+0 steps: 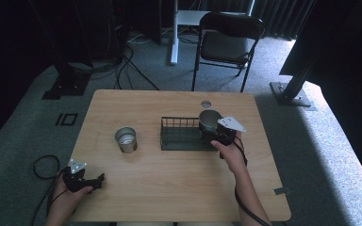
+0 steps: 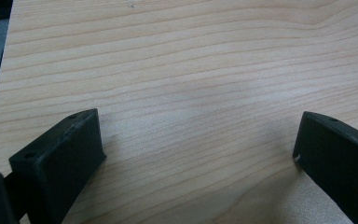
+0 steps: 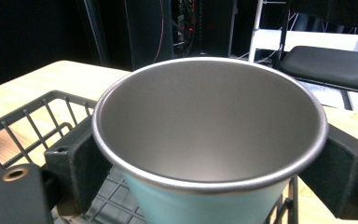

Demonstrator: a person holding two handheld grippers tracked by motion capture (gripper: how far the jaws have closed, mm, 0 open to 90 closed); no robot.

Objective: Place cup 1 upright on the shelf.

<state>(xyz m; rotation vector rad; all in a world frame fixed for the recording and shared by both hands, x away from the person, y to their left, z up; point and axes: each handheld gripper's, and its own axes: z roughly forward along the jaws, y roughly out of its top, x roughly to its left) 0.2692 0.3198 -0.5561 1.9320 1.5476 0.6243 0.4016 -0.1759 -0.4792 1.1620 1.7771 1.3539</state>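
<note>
A metal cup with a pale blue outside [image 3: 205, 135] is held upright in my right gripper [image 3: 205, 158], whose two black jaws press on its sides just under the rim. In the high view this cup [image 1: 210, 120] hangs over the right end of a dark wire basket [image 1: 181, 134], with the right gripper [image 1: 218, 133] behind it. A second metal cup [image 1: 126, 139] stands upright on the table [image 1: 169, 188] left of the basket. My left gripper [image 1: 90, 182] rests open at the table's front left corner, and its own view shows bare wood between the wide-apart jaws of that gripper [image 2: 198, 154].
A black folding chair [image 1: 227, 41] and a white table leg [image 1: 173, 33] stand beyond the far edge. Cables [image 1: 122, 66] lie on the grey carpet. A small round hole [image 1: 206, 103] sits in the tabletop behind the basket.
</note>
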